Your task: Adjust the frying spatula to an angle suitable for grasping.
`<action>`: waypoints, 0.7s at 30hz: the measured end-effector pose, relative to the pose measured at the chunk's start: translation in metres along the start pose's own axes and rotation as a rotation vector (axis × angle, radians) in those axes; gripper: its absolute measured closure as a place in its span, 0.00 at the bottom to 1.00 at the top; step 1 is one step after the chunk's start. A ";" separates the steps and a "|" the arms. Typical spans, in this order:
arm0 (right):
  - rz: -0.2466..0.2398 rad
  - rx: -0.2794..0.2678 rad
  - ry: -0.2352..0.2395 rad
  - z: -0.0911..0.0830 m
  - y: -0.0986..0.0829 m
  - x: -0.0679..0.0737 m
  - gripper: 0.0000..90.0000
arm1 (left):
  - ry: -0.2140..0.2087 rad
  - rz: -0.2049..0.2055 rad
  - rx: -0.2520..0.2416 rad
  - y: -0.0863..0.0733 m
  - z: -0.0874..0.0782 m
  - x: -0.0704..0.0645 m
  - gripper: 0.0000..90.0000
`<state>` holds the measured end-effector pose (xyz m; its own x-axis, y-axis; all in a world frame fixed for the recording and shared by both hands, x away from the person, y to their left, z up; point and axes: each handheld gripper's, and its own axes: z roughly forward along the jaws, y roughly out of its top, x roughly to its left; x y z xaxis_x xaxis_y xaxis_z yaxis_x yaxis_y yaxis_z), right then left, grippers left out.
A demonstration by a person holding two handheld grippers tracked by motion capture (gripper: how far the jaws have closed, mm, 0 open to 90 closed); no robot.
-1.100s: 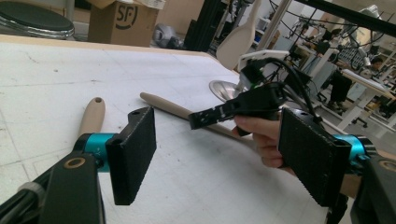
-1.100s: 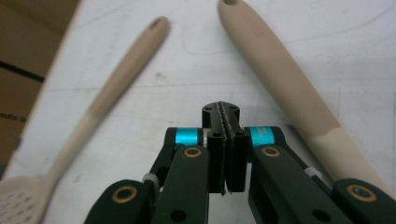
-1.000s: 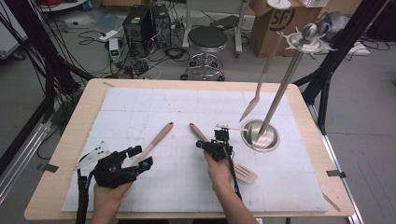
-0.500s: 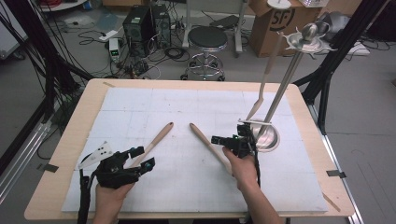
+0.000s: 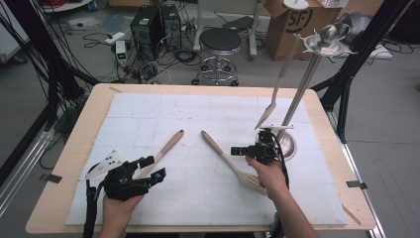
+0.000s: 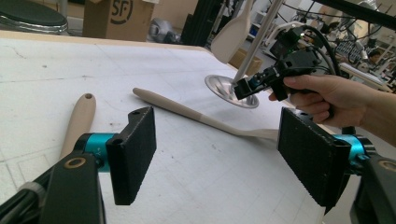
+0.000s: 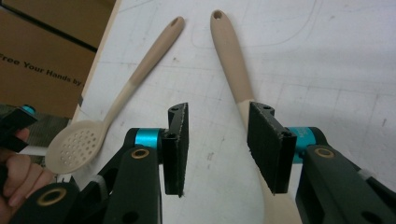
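Two utensils lie on the white mat of the counter (image 5: 99,99), handles fanned toward the middle. The slotted spatula (image 5: 225,154) runs from mid-mat down to the right hand (image 5: 267,176); the perforated spoon (image 5: 166,148) lies to the left, its bowl end under the left tool (image 5: 148,168).

Right tool (image 5: 237,150) sits just above the spatula near its head end, jaws parted and gripping nothing. From the right gripper view, the spatula handle (image 7: 233,65) passes under the right-hand pad rather than through the gap, so the tool is off-centre. The spoon (image 7: 126,93) lies well to the other side.

Left tool (image 6: 215,154) is spread wide too, holding nothing, hovering low over the mat with the spoon handle (image 6: 79,121) off to its side.

Behind the right hand stands a metal rack (image 5: 297,94) on a round base (image 5: 288,144), with a pale spatula (image 5: 280,84) hanging from it.

What could go wrong? I'd say if the right tool closes from here, one pad lands on top of the handle and pushes it flat or skids it aside instead of pinching it. And the rack base is just beside that hand: a careless swing could knock the pole and set the hanging spatula swaying, or tip the stand.
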<state>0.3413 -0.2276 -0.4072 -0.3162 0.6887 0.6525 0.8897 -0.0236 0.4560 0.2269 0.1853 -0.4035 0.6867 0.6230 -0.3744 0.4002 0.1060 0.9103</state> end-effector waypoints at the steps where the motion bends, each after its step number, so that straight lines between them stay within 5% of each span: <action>1: -0.003 0.003 0.001 0.000 0.001 -0.002 0.65 | 0.001 -0.001 0.000 0.000 0.000 0.000 0.32; 21: -0.001 0.113 0.018 0.016 0.007 -0.017 0.64 | -0.002 -0.003 0.009 -0.001 0.004 0.001 0.32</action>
<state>0.3581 -0.2281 -0.4248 -0.3219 0.6754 0.6635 0.9205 0.0592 0.3863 0.2295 0.1828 -0.4055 0.6869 0.6213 -0.3771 0.4076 0.1002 0.9076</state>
